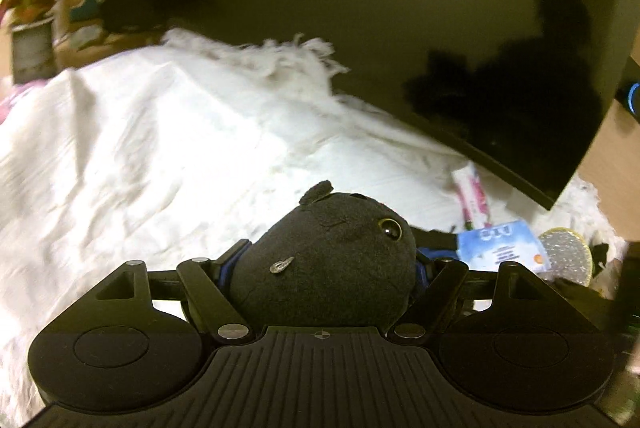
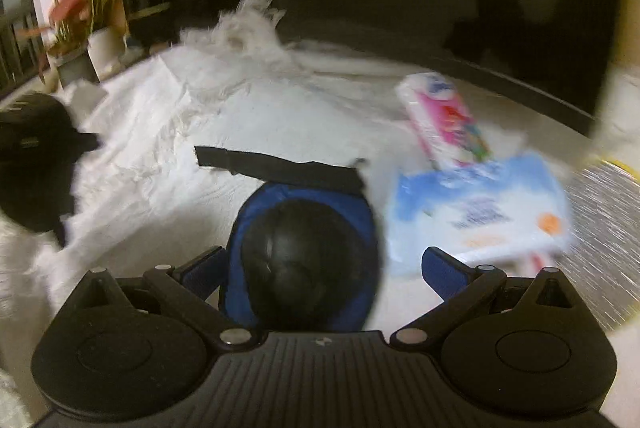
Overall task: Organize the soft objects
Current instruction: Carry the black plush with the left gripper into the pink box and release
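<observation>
The black plush toy [image 1: 324,260] is clamped between the jaws of the left gripper [image 1: 320,268], raised above the white cloth [image 1: 140,147]. It should be carried level, grip maintained. The right gripper [image 2: 320,268] stands wide, pressing nothing, above a blue pad [image 2: 304,260].

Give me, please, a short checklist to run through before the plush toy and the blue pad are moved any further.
1. Left claw closed on the black plush toy: ok.
2. Toy seated deep between the fingers: ok.
3. Right claw gripping the blue pad: not ok, fingers stand apart from it.
4. Pad's black strap free of the tissue packs: cannot tell.
5. White cloth offers bare space: ok.
</observation>
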A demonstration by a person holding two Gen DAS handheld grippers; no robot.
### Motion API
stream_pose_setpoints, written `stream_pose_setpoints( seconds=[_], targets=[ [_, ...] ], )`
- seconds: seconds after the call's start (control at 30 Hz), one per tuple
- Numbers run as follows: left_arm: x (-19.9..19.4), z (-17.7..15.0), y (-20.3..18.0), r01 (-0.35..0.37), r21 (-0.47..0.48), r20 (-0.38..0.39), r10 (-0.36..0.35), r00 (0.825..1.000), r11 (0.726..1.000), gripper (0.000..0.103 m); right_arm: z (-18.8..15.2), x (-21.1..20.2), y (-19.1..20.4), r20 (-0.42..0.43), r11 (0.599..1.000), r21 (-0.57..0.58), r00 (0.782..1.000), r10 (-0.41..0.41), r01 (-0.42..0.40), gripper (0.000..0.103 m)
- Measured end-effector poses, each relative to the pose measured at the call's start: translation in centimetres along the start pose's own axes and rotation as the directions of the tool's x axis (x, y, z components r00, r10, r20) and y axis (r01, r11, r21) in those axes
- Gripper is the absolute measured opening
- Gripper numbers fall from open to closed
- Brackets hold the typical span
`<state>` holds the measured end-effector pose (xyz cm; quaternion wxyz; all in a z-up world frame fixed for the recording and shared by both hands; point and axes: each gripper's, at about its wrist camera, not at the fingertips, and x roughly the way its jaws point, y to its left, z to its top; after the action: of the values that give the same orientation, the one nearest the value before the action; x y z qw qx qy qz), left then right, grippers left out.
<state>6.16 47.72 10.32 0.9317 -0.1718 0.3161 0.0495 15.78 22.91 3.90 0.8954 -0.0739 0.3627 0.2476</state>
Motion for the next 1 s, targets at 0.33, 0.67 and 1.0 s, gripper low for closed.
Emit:
stream_pose_setpoints(
  seconds=[0.33,0.67,1.0],
  targets=[
    [0.0,0.0,-0.3,-0.003,-0.001,-0.042,0.003,0.999,1.000,0.081,1.4,1.3,1.2,-0.025,0.998,-0.067,0.999,0.020,-0.021,0.075],
    [2.6,4.9,-14.2,0.245,0.129,-0.063,-0.239,0.969,0.961,0.081,5.9,-13.6,-7.3,0.186,0.990,0.016,0.972,-0.140,0.139,0.075],
    [1.6,3.6,-38.3,0.603,0.262,-0.168,-0.580,0.797,0.753,0.082,3.3,-27.5,-25.0,0.148,0.847,0.192,0.838,-0.525,0.496,0.075]
  ],
)
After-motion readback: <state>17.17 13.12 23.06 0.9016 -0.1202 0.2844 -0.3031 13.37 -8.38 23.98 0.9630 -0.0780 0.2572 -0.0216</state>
